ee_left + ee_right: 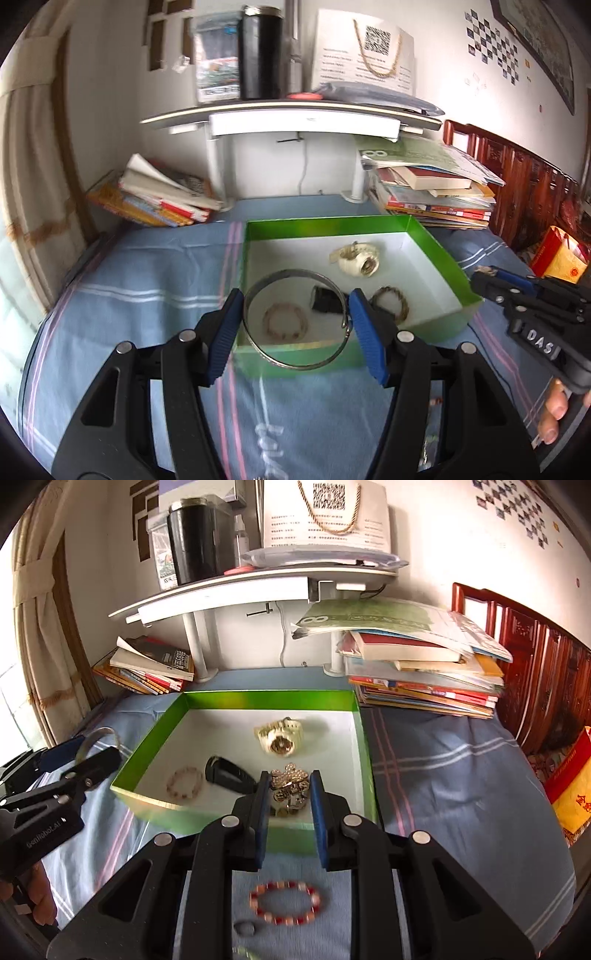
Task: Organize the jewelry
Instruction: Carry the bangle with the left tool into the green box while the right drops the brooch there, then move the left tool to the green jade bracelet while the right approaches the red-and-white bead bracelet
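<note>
A green box [436, 243] with a white floor sits on the blue cloth; it also shows in the right wrist view [155, 727]. In it lie a cream watch [360, 258], a black band [325, 297], a pale bead bracelet [285, 322] and a braided bracelet [391, 301]. My left gripper [295, 317] is shut on a silver bangle [295, 365] over the box's near wall. My right gripper [289, 797] is shut on a gold rhinestone piece [290, 788] over the box's near right corner. A red and pink bead bracelet [285, 902] lies on the cloth below it.
Book stacks stand behind the box at left [159, 199] and right [432, 195]. A white shelf [291, 118] carries a black can and a paper bag. A small ring [245, 928] lies on the cloth. A wooden headboard [517, 173] is at right.
</note>
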### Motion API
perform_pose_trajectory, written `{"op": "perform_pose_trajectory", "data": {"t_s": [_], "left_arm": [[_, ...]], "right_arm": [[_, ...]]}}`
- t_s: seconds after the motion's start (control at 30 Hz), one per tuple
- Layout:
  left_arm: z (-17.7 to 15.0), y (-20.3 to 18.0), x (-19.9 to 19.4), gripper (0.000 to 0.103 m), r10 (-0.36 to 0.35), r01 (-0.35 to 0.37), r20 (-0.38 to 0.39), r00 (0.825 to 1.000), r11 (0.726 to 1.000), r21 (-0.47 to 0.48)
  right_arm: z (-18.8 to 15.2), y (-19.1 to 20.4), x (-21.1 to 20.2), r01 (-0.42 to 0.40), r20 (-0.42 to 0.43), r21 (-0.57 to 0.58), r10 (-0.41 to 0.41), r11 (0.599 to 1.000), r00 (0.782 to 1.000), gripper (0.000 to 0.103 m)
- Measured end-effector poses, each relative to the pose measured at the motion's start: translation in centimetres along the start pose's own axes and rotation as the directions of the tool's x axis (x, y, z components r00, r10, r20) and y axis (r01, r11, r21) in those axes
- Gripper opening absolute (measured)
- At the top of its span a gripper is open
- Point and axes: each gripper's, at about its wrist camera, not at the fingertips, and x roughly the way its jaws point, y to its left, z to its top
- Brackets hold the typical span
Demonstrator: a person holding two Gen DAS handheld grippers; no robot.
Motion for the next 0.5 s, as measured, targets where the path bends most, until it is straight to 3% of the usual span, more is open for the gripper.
{"op": "perform_pose_trajectory", "data": {"t_s": [0.17,0.27,0.33,0.5], "left_arm": [[1.7,-0.3,5.7,0.059,0.005,-0.003,-0.077,0.997,1.000,0.023],[1.7,-0.2,8.2,0.059,0.013,-0.011,-0.119,0.993,1.000,0.022],[1.7,0.2,8.9,0.067,0.011,-0.011,-0.133,0.991,1.000,0.004],[0.8,1.1,6.7,0.078,0.053,-0.053,-0.099,0.994,0.999,-0.002]], "right_arm": [[1.1,0.2,5.5,0.013,-0.099,-0.010,-0.014,1.000,0.995,0.021],[1.2,0.3,7.2,0.028,-0.114,-0.008,-0.029,1.000,0.993,0.025],[1.1,-0.2,7.3,0.021,-0.121,0.022,-0.018,1.000,0.993,0.047],[-0.1,-1.1,3.9,0.013,-0.067,0.044,-0.010,0.999,0.998,0.049]]}}
